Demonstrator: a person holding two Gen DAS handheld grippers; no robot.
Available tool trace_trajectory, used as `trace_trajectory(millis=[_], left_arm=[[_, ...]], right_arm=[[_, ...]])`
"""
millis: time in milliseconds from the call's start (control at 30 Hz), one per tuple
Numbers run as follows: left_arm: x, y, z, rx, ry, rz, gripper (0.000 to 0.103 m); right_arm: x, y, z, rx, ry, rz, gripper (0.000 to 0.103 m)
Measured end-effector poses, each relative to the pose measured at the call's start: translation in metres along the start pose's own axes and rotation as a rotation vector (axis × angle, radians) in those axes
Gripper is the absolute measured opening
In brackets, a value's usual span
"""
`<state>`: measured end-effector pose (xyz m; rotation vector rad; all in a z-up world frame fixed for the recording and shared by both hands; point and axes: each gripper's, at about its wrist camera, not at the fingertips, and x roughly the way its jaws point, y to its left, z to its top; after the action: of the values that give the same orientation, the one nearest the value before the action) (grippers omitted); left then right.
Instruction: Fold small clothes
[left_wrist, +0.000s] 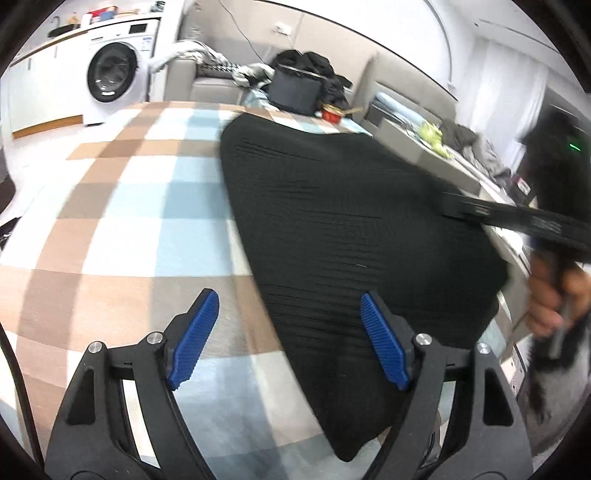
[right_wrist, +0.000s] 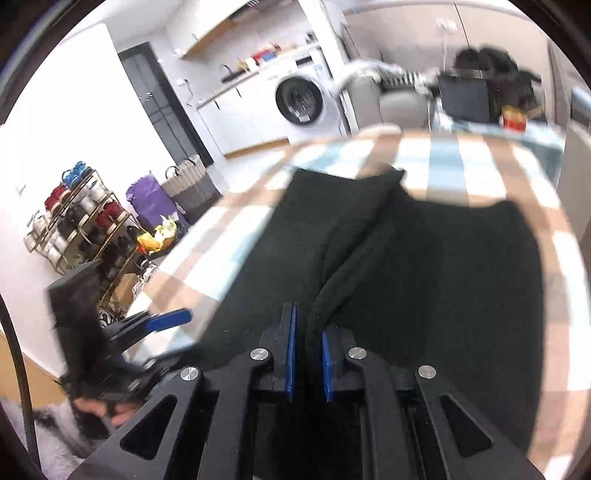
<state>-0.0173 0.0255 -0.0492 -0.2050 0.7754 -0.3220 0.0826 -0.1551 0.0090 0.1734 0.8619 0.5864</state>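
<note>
A black ribbed knit garment (left_wrist: 351, 221) lies spread on the checked tablecloth (left_wrist: 129, 184). My left gripper (left_wrist: 288, 295) hovers open over the garment's left edge, with one blue pad above the cloth and the other above the bare table. Nothing is between its pads. In the right wrist view the garment (right_wrist: 443, 277) has a raised fold running up its middle. My right gripper (right_wrist: 308, 321) is shut on the near end of that fold, with black fabric pinched between its blue pads. The left gripper's blue pad (right_wrist: 170, 319) shows at the left of that view.
A black box (left_wrist: 295, 92) and a red item (left_wrist: 332, 114) stand at the table's far end. Behind them are a sofa with clothes and a washing machine (left_wrist: 114, 70). A shoe rack (right_wrist: 74, 221) and baskets (right_wrist: 192, 184) stand on the floor left of the table (right_wrist: 480, 166).
</note>
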Motion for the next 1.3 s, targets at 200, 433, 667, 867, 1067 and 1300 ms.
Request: trace_trajectory(millis=[200,433,667,867,1067,1300], left_arm=[[0.008,0.005,-0.001,-0.011,0.032,0.004,0.078],[0.025,-0.001,-0.002,0.004,0.074,-0.005,0.078],[0.046,-0.007,0.001,-0.005,0.099,-0.022,0.078],[0.07,-0.014,0.021,0.004,0.123,-0.026,0.079],[0.097,-0.02,0.045,0.009,0.176,-0.003,0.079],[0.102,-0.008,0.055,-0.048,0.149,-0.023,0.019]], right_arm=[[0.002,-0.011,-0.044,0.057,0.065,-0.137,0.012],[0.011,-0.047,-0.051,0.17,0.084,-0.091,0.041],[-0.024,-0.063,-0.055,0.179,0.005,-0.194,0.044],[-0.045,-0.094,-0.066,0.213,-0.018,-0.337,0.044],[-0.021,-0.106,-0.07,0.18,0.058,-0.334,0.043],[-0.008,-0.096,-0.069,0.126,0.076,-0.319,0.039]])
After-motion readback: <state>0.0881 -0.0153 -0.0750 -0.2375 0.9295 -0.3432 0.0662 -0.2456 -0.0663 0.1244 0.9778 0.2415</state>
